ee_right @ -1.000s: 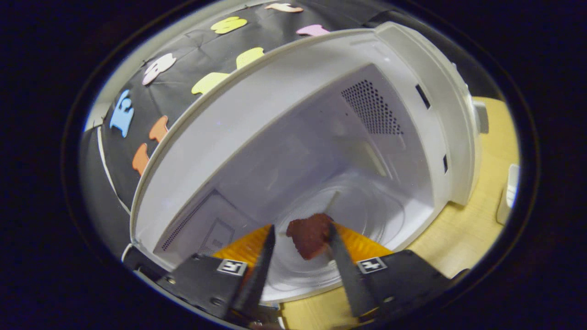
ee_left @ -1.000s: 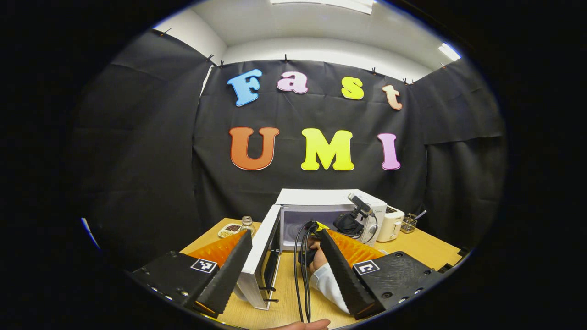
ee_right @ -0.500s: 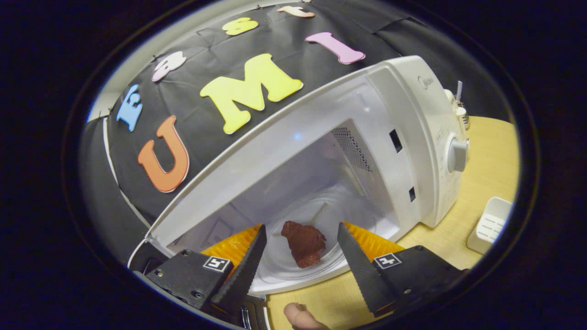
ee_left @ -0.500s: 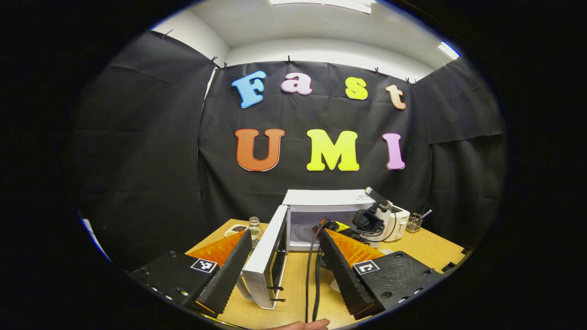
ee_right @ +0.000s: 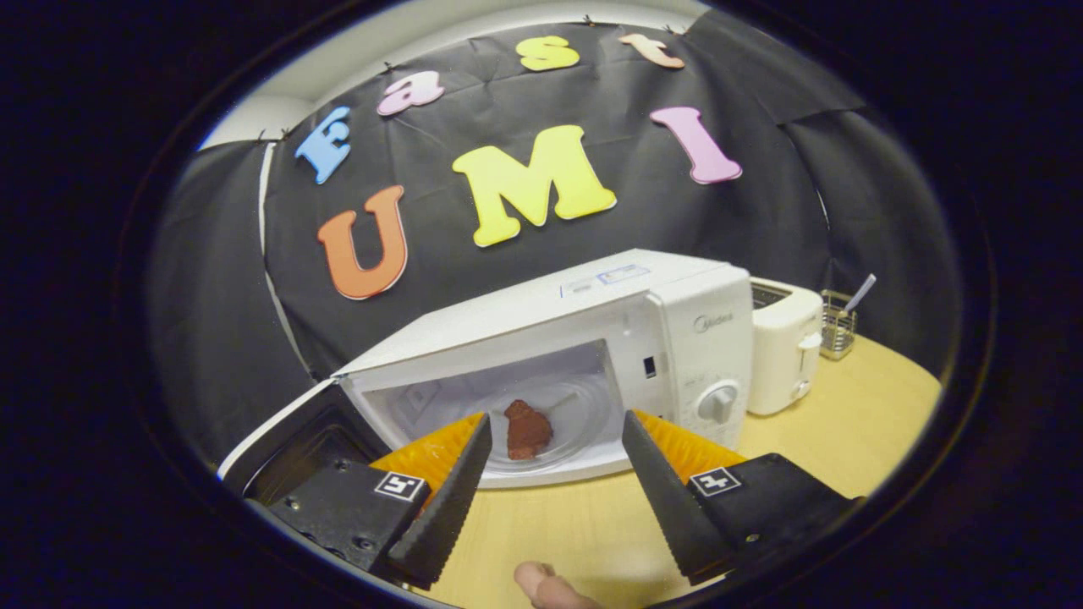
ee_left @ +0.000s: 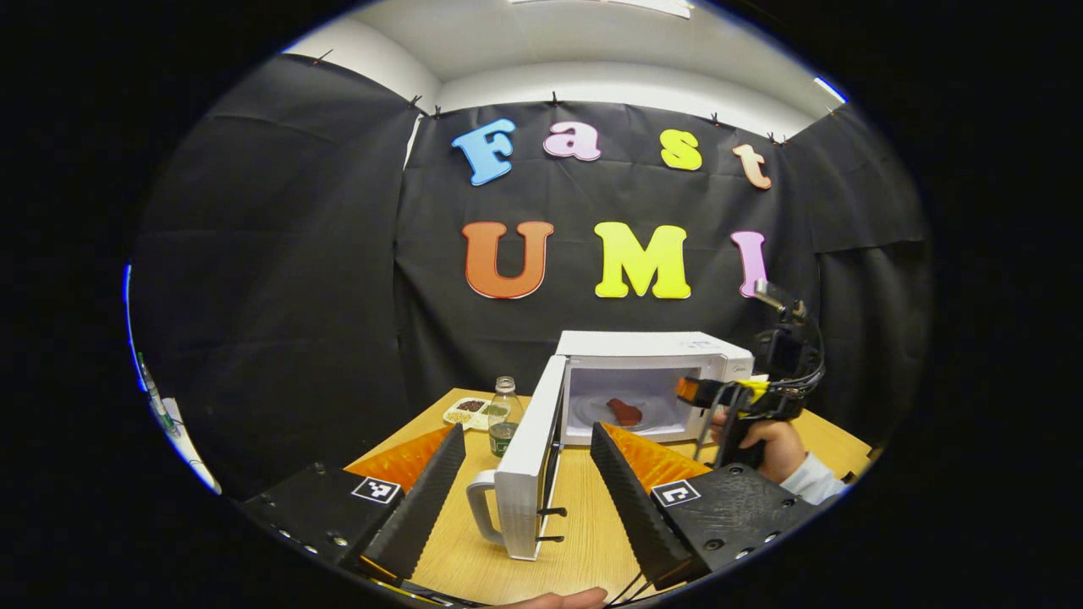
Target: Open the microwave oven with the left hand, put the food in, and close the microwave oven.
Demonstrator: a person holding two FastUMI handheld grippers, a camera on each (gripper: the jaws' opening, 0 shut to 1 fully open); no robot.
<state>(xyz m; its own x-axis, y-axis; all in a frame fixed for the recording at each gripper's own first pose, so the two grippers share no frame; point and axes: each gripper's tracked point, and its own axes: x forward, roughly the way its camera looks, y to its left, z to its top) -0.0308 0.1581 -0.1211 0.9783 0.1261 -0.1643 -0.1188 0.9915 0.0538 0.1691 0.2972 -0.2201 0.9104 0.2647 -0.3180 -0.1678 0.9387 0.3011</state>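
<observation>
Food [ee_right: 528,430] sits on the glass plate inside the microwave [ee_right: 694,338], at twelve o'clock from the right gripper [ee_right: 550,482]. Both grippers' jaws gape empty. Only the door [ee_left: 529,474] remains, just ahead of the left gripper [ee_left: 529,499].

Wooden table [ee_right: 863,423] — microwave [ee_right: 592,338], toaster [ee_right: 783,342]

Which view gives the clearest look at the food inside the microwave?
The right gripper view: the food sits large on the glass plate in the open microwave, framed between the open right gripper. The left gripper view shows it as a small reddish patch, farther off in the cavity.
</observation>
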